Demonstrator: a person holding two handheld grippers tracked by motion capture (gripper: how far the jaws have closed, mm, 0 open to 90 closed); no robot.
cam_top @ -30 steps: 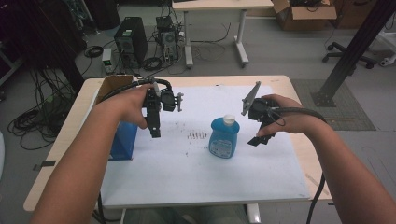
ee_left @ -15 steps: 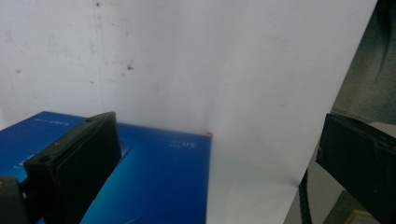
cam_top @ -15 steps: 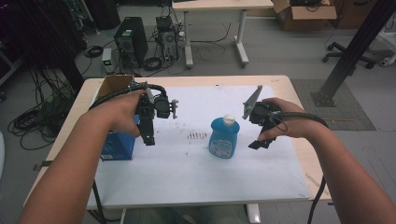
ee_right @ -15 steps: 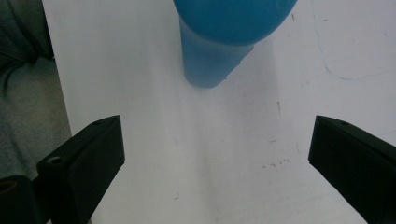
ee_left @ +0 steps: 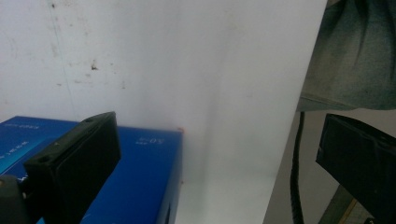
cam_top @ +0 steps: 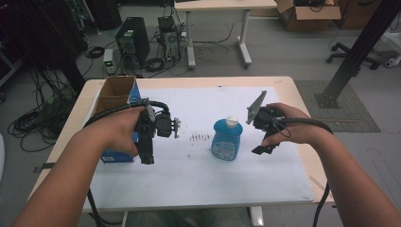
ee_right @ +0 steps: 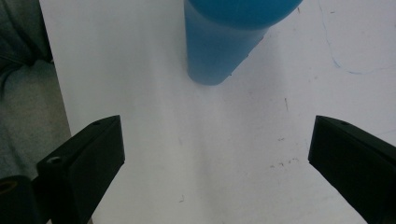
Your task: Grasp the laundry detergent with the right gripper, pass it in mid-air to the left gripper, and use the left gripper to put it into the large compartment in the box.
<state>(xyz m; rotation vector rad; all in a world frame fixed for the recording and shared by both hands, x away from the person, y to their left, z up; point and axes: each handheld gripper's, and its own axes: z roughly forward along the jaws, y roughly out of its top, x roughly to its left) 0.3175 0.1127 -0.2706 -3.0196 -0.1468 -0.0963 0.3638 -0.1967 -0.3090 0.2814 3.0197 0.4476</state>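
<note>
The blue box (cam_top: 116, 153) is located at the left edge of the bench (cam_top: 283, 87), just beside the left gripper (cam_top: 147, 158), whose fingers are spread with nothing between them. The blue bottle (cam_top: 227, 139) is stood upright at centre. The right gripper (cam_top: 261, 149) is held just right of it, fingers spread, empty.

Grey floor (cam_top: 283, 52), computer towers (cam_top: 132, 40) amid tangled cables, second table (cam_top: 227, 4), cardboard box (cam_top: 307, 9), office chair (cam_top: 352, 49)

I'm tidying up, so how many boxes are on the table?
1: an open blue cardboard box at the table's far left corner, just behind the left gripper. Nothing hints at another hidden one.
</note>
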